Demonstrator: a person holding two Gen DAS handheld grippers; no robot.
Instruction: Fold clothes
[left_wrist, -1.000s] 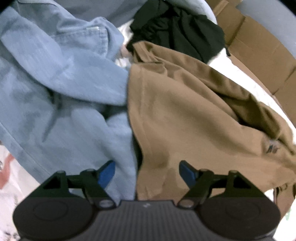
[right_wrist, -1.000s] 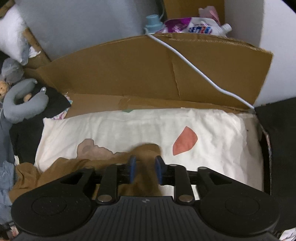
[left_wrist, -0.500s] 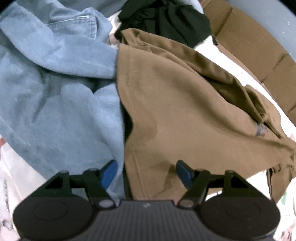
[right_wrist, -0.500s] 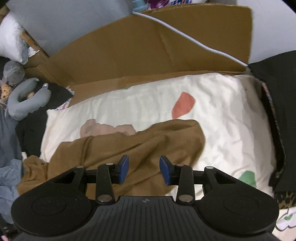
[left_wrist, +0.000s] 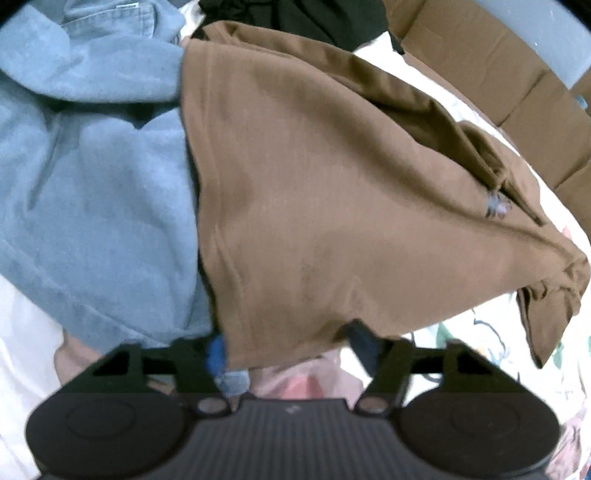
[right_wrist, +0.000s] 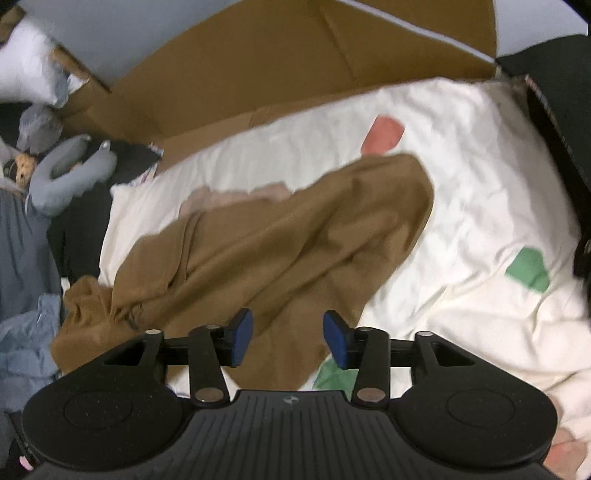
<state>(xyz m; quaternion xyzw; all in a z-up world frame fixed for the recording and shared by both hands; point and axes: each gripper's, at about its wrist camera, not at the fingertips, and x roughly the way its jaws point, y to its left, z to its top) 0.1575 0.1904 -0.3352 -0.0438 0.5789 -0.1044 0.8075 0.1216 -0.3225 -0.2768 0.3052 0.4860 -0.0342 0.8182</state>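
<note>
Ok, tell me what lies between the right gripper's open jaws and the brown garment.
Nothing: in the right wrist view the right gripper hangs open directly over the brown garment, which is spread on the white bedsheet.

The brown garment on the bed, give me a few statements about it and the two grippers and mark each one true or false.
1. The right gripper is open, with nothing between its fingers. True.
2. The brown garment is folded into a neat square. False: it lies rumpled and spread loosely over the white sheet.
3. A light blue denim garment lies right beside the brown one in the left wrist view. True.
4. The left gripper is shut on the denim garment. False: its fingers stand wide apart, with the brown garment's lower edge draped over them.
5. Cardboard stands behind the sheet. True.
</note>
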